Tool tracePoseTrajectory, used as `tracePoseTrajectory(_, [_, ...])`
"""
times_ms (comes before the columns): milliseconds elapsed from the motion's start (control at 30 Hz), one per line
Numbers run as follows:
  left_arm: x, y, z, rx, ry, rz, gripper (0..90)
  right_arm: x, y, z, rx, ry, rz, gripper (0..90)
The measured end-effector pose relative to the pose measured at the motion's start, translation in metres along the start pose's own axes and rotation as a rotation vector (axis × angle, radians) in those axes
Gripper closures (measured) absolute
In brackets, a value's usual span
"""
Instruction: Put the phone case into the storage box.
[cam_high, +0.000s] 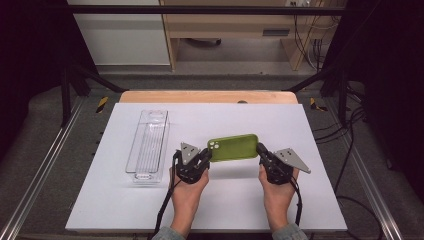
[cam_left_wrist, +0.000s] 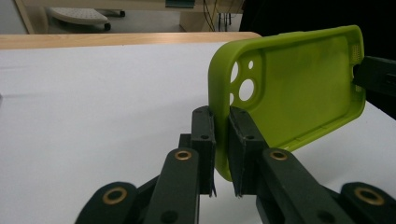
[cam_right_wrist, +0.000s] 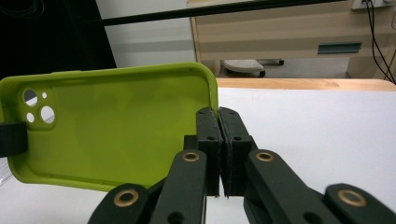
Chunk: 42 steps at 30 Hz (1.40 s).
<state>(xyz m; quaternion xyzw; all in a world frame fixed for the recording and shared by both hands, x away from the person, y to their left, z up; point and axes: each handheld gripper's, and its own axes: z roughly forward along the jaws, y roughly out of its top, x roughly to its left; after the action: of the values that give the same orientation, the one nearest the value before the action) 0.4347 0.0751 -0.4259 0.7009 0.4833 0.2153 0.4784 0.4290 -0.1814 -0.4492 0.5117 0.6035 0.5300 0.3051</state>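
A lime-green phone case (cam_high: 233, 147) hangs lengthwise above the white table, held by both ends. My left gripper (cam_high: 206, 156) is shut on its camera-hole end. In the left gripper view the case (cam_left_wrist: 299, 88) shows its hollow inside, and the rim of that end sits pinched between my left gripper's (cam_left_wrist: 221, 114) two black jaws. My right gripper (cam_high: 260, 150) is shut on the opposite short end. In the right gripper view the case (cam_right_wrist: 116, 130) stretches off to the left, and my right gripper (cam_right_wrist: 218, 112) clamps its rim with the jaws nearly together.
A clear plastic tray (cam_high: 147, 145) lies lengthwise on the white table top (cam_high: 125, 210), left of my left gripper. A wooden edge (cam_high: 207, 96) borders the far side. Dark frame posts and cables stand beyond both sides.
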Motion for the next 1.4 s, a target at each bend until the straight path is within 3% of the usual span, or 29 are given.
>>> tracePoseTrajectory(267, [0.005, 0.002, 0.001, 0.005, 0.016, -0.011, 83.5, 0.001, -0.002, 0.003, 0.013, 0.012, 0.004, 88.2])
tracePoseTrajectory(1100, [0.013, 0.013, 0.009, 0.007, 0.086, 0.035, 87.0, 0.003, -0.004, 0.007, 0.034, 0.061, 0.025, 86.1])
tracePoseTrajectory(1400, [0.018, 0.015, 0.011, 0.009, 0.119, 0.051, 87.6, 0.009, -0.004, 0.007, 0.030, 0.085, -0.002, 81.8])
